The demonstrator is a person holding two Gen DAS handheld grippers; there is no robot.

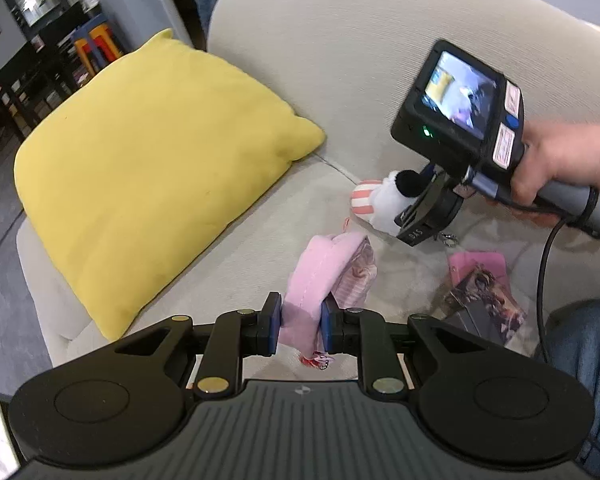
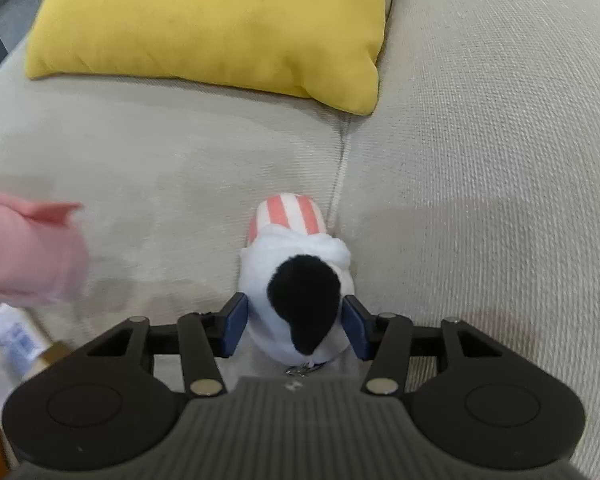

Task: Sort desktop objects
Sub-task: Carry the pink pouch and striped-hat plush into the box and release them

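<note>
My left gripper (image 1: 300,330) is shut on the lower end of a soft pink fabric piece (image 1: 328,268), which stands up from the jaws above the sofa seat (image 1: 236,264). The same pink piece shows blurred at the left edge of the right wrist view (image 2: 24,252). A white plush toy (image 2: 300,280) with a black patch and a pink-striped end lies on the seat by the cushion seam. My right gripper (image 2: 296,324) points down over it, open, with a blue pad on each side of the toy's body. From the left wrist view the right gripper (image 1: 416,216) partly hides the toy (image 1: 376,200).
A yellow cushion (image 1: 152,168) leans against the sofa back on the left. A pink packet with picture cards (image 1: 480,292) lies on the seat at right, beside a person's denim-clad knee (image 1: 584,344). A small red item (image 1: 314,360) lies under my left gripper. A cable (image 1: 544,272) hangs from the right handle.
</note>
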